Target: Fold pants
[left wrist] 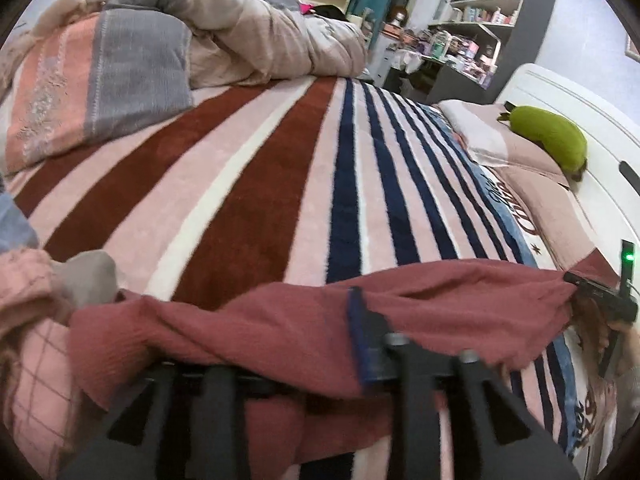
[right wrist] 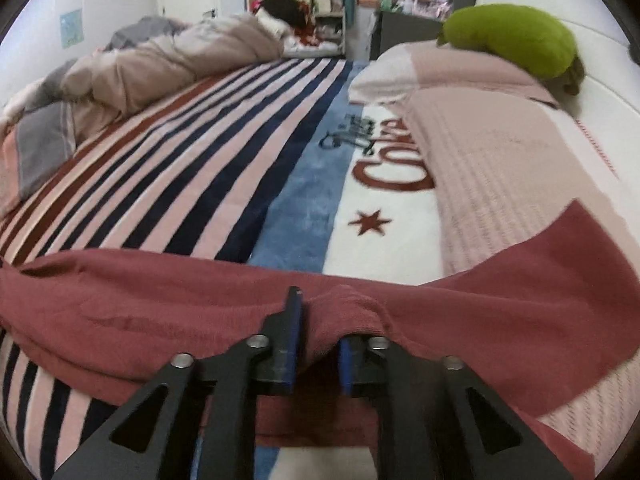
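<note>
My rig: two matte black grippers.
Right gripper: triangular cut-outs, silver pivot screws, blue finger pads. Left gripper: same black links, screws, blue pad edge.

One pants, two tongs

Both wrist views low and close over the pants, facing across the striped blanket, sharing green pillow

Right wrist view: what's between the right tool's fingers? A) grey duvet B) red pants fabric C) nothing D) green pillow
B: a bunch of the red pants sits pinched in the right tool, while the green pillow lies far off by the headboard.
</note>
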Action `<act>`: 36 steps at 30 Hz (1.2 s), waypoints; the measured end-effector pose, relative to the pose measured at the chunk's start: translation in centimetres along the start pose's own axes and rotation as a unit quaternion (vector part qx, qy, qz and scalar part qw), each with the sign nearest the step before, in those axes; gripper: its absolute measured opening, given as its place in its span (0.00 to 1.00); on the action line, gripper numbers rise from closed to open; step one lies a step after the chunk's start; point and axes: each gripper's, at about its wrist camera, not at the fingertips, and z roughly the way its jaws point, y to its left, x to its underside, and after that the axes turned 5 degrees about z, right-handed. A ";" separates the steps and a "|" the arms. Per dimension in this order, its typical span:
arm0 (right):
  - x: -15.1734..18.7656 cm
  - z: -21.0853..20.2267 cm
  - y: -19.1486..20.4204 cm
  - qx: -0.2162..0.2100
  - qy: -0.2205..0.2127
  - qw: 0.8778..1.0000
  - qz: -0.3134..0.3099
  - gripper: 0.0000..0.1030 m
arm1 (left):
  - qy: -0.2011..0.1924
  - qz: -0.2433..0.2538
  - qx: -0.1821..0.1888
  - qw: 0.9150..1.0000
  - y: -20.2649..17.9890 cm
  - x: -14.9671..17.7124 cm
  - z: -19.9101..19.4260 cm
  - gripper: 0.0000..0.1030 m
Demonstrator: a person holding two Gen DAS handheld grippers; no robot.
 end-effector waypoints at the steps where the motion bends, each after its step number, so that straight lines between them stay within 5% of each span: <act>1: 0.1 0.2 0.2 -0.009 0.011 1.000 -0.002 0.26 | -0.004 0.004 0.010 1.000 -0.3 0.0 -0.3 0.47; 4: 0.4 -0.7 0.8 -0.033 0.029 0.999 -0.017 0.37 | -0.019 0.019 0.015 1.000 -1.2 0.1 -1.7 0.60; 10: 1.8 -6.3 3.6 -0.050 0.008 0.997 -0.063 0.46 | -0.047 0.023 0.036 0.998 -1.8 0.4 -5.1 0.60; 13: 2.4 -8.2 5.5 -0.093 -0.013 0.993 -0.073 0.45 | -0.043 0.037 0.041 0.998 -2.7 0.7 -5.1 0.60; 18: 3.8 -6.9 11.2 -0.198 -0.011 0.974 -0.110 0.08 | -0.017 0.062 0.059 0.996 -4.8 1.6 -3.1 0.53; 24: 5.6 -1.8 17.5 -0.284 0.047 0.947 -0.143 0.07 | 0.017 0.076 0.059 0.995 -5.6 2.2 -0.6 0.27; 30: 7.0 1.8 19.8 -0.280 0.069 0.943 -0.164 0.06 | 0.036 0.086 0.051 0.994 -6.0 2.8 0.3 0.26; 36: 5.2 2.3 19.3 -0.244 0.028 0.954 -0.173 0.03 | 0.032 0.087 0.015 0.996 -5.9 1.2 2.1 0.27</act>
